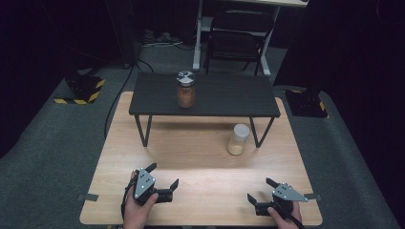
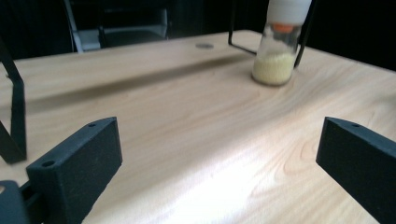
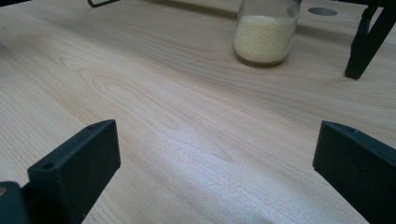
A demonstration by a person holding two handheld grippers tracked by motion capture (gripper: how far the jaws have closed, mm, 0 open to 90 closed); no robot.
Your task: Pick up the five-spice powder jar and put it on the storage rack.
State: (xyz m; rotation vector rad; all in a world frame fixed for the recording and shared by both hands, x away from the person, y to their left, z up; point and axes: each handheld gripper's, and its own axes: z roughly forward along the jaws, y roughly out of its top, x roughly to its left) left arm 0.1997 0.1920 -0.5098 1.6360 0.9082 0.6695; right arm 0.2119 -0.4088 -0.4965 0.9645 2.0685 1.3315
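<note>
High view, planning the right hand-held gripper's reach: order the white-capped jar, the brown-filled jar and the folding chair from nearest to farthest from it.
From the right hand-held gripper:
1. White-capped jar, on the wooden table by the shelf's right leg.
2. Brown-filled jar, up on the black shelf, left of centre.
3. Folding chair, on the floor beyond the table.

A small clear glass jar (image 1: 238, 140) with a white cap is seen standing upright on the wooden tabletop, filled in its lower part with pale yellow granules; an orange band is visible just under the cap in the left gripper view (image 2: 279, 44). It is located ahead of and well apart from the right gripper (image 1: 259, 190), slightly to that gripper's left, and farther off to the front right of the left gripper (image 1: 163, 176). In the right gripper view the jar (image 3: 266, 31) is found beyond the wide-spread jaws, untouched.
</note>
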